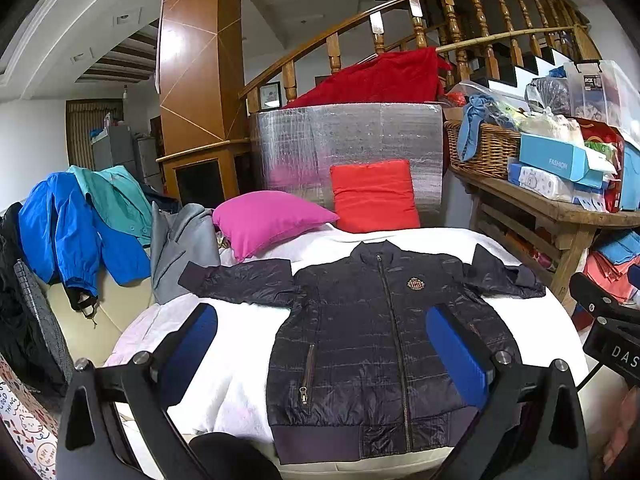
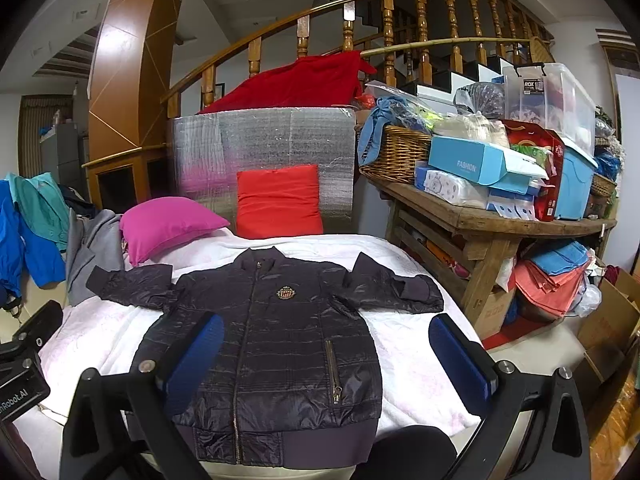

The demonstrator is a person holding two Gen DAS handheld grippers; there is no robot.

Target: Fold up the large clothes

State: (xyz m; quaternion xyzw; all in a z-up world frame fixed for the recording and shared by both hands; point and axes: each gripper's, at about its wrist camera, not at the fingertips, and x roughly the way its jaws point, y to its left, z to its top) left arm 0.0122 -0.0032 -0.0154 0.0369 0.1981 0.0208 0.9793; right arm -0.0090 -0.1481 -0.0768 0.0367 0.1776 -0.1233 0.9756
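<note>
Two blue-padded fingers of my left gripper (image 1: 320,344) frame the nearest view, spread wide and holding nothing. My right gripper (image 2: 326,354) is the same: two blue pads, spread apart, empty. Both hover above one dark navy quilted zip-up jacket (image 1: 372,344), which lies flat, front side up and zipped, on a white textured bed cover (image 1: 236,360). Its hem is nearest me, its collar points away, and both sleeves stretch out sideways. From the left wrist, the jacket's body sits between my fingers, leaning toward the right pad. From the right wrist, it leans toward the left pad, with bare cover under the right pad. One gold crest badge (image 2: 286,292) marks the chest, and I count two zipped pockets. Beyond the collar rest two cushions: one magenta pillow (image 1: 268,218) and one red square cushion (image 1: 374,196), upright against a silver foil panel (image 1: 348,148). One wicker basket (image 2: 398,154) sits on a wooden side table (image 2: 488,220) to my right.
</note>
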